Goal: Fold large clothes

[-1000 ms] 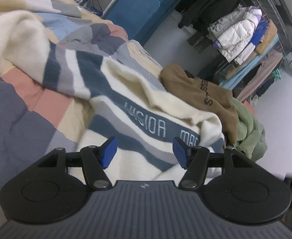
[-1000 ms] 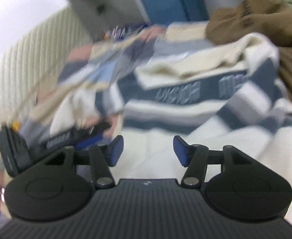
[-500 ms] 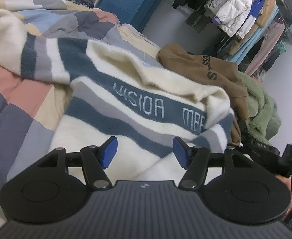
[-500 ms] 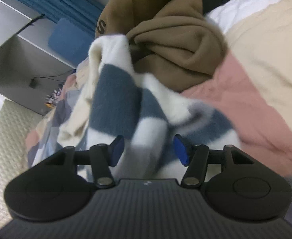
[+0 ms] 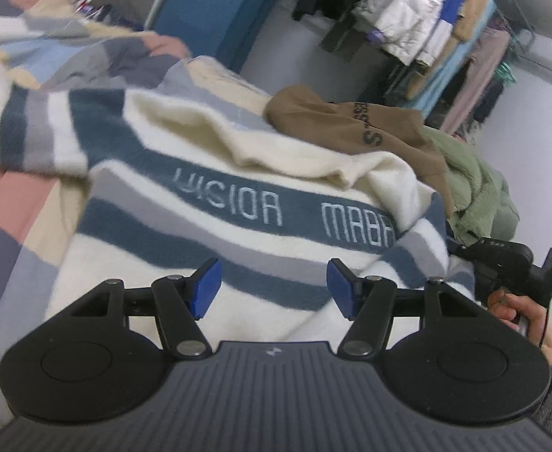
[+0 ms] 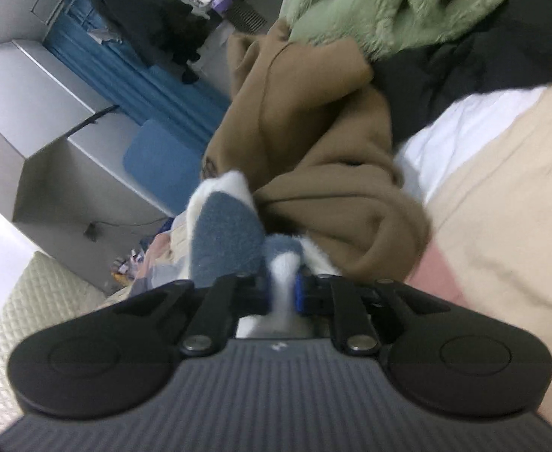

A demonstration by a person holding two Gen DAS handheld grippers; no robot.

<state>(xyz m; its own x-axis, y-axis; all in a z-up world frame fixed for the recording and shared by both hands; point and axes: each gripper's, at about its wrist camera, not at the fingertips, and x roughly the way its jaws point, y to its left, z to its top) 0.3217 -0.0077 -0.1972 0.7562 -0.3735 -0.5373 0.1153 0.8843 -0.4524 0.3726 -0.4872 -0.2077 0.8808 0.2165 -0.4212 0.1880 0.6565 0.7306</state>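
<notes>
1. The right gripper (image 6: pixel 281 292) has just closed its jaws, and they now pinch a white-and-blue fold of the striped sweater (image 5: pixel 215 226) at its edge.
2. The left gripper (image 5: pixel 272 288) hovers over the sweater's cream lower part with its jaws spread apart and nothing gripped between them.
3. The sweater lies crumpled on the bed's patchwork quilt (image 5: pixel 8 203), a blue band with pale lettering facing up.
4. At the right edge of the left wrist view, a hand (image 5: pixel 517 312) holds the other gripper beside the sweater.
5. Just beyond the sweater lies a brown hoodie (image 5: pixel 351 120), touching it, with a green fleece garment (image 5: pixel 475 192) beside that.
6. Farther off, a clothes rack (image 5: pixel 445 15) holds jackets.
</notes>
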